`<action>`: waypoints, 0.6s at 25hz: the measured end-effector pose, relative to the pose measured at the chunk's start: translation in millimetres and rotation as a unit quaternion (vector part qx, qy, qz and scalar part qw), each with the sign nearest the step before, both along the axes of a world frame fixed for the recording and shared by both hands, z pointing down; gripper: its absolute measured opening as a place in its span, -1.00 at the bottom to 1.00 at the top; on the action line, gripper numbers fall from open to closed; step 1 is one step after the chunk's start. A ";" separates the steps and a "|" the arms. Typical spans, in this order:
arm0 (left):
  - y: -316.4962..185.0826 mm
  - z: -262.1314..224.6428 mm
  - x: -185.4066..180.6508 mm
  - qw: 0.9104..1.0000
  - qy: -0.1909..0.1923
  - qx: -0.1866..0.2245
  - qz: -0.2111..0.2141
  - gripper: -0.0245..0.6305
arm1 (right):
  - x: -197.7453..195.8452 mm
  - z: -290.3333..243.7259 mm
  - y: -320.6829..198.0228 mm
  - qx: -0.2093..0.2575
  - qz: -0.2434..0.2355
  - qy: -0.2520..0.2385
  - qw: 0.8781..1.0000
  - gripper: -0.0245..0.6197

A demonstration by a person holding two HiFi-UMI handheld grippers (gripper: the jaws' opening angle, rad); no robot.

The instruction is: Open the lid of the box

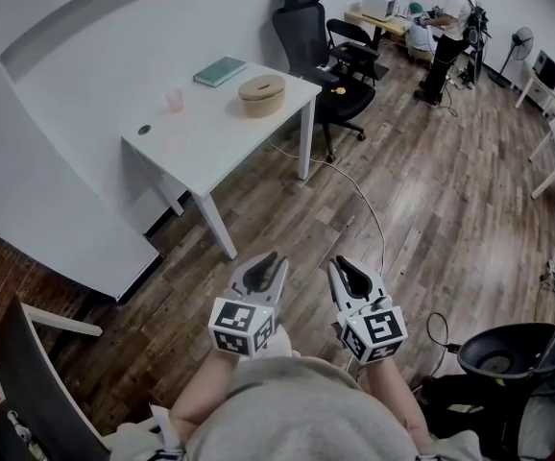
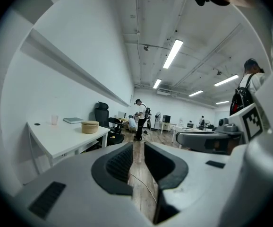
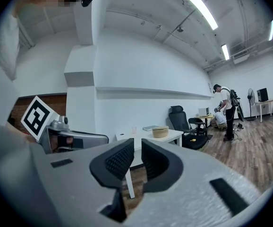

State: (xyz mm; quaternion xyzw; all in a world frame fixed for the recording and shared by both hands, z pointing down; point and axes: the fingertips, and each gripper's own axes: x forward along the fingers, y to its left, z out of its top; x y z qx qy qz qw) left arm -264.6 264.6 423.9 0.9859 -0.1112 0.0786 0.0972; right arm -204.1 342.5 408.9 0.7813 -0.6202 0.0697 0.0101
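A round tan box (image 1: 261, 95) with its lid on stands near the far right corner of the white table (image 1: 210, 137), well ahead of me across the wooden floor. It shows small in the left gripper view (image 2: 89, 126) and the right gripper view (image 3: 160, 132). Both grippers are held close to my body, far from the table. The left gripper (image 1: 268, 263) (image 2: 137, 149) has a narrow gap between its pads, with nothing in it. The right gripper (image 1: 345, 269) (image 3: 137, 148) is likewise slightly open and empty.
On the table lie a green book (image 1: 220, 71) and a clear cup (image 1: 174, 100). A black office chair (image 1: 316, 36) stands by the table's right end, and a cable (image 1: 359, 192) runs over the floor. A person (image 1: 446, 27) works at the back. A black bin (image 1: 508, 351) stands at my right.
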 end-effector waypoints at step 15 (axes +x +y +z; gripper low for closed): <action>-54.1 11.3 50.5 1.000 0.003 -0.008 -0.011 -0.46 | 61.0 15.1 -45.3 -0.015 0.008 -0.007 1.000 -0.58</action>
